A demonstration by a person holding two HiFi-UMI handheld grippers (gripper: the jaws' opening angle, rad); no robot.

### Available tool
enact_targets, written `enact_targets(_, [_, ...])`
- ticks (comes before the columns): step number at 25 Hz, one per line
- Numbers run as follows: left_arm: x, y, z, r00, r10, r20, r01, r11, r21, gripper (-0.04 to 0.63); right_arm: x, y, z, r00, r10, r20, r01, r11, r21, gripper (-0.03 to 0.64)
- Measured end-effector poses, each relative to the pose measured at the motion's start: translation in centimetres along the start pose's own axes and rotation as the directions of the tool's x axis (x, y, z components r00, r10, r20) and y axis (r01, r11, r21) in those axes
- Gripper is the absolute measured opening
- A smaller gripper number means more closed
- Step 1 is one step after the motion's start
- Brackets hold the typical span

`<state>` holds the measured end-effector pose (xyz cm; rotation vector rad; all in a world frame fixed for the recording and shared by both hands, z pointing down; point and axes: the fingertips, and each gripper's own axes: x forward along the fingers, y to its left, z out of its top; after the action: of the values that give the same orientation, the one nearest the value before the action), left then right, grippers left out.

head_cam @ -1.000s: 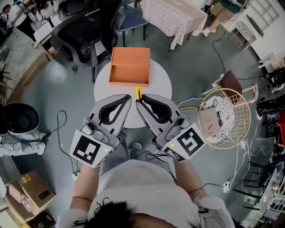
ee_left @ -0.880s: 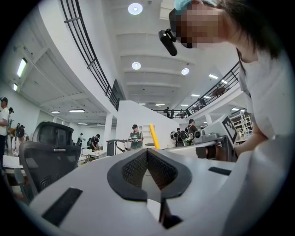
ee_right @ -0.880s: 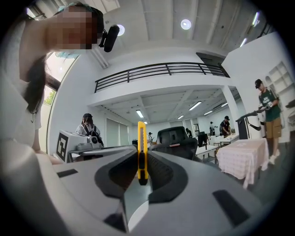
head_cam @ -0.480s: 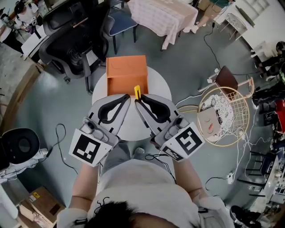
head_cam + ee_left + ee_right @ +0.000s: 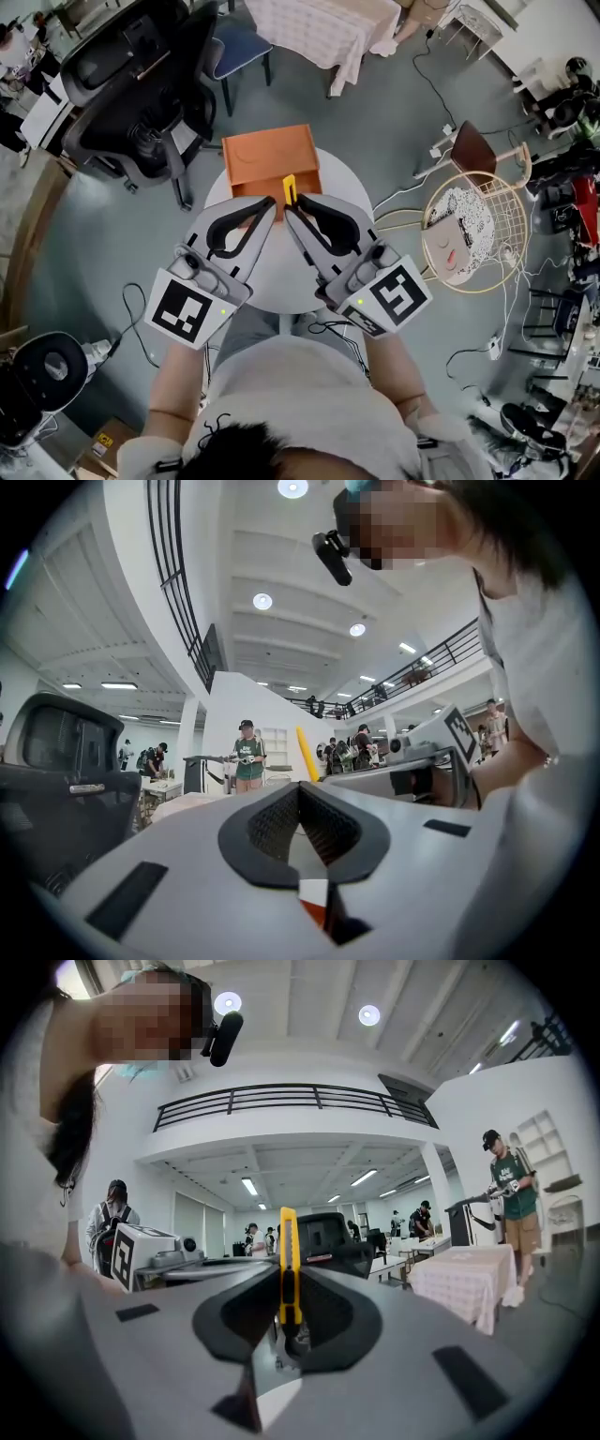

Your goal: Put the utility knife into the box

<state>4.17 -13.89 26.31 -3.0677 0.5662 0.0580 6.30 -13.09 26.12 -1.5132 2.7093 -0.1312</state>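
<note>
An open orange box stands on the far part of a small round white table. My right gripper is shut on a yellow utility knife, which sticks up past the fingertips and overlaps the box's near edge in the head view. The right gripper view shows the knife upright, pinched between the dark pads of the right gripper. Beside it on the left, my left gripper is shut with nothing in it. In the left gripper view, the left gripper has its pads together, and the knife shows beyond them.
A black office chair stands left of the table and a cloth-covered table behind it. A round wire basket chair sits at the right, with cables on the floor. A dark round device is at lower left.
The view has shifted forward: the box and table now lie closer under the grippers, and the knife tip overlaps the box's near edge. Both grippers keep their pose.
</note>
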Motion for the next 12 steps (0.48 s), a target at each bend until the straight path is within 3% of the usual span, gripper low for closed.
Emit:
enact_targets(6, [0.2, 2.5, -0.9, 0.998, -0.054, -0.018, 0.054, 0.998, -0.01, 0.009, 2.3, -0.8, -0.5, 0.998, -0.06, -0.024, 0.06, 0.998, 0.003, 0.069])
enact_targets(12, [0.2, 3.5, -2.5, 0.998, -0.063, -0.015, 0.063, 0.997, -0.039, 0.009, 3.0, -2.0, -2.5, 0.993, -0.085, -0.083, 0.084, 0.996, -0.007, 0.069])
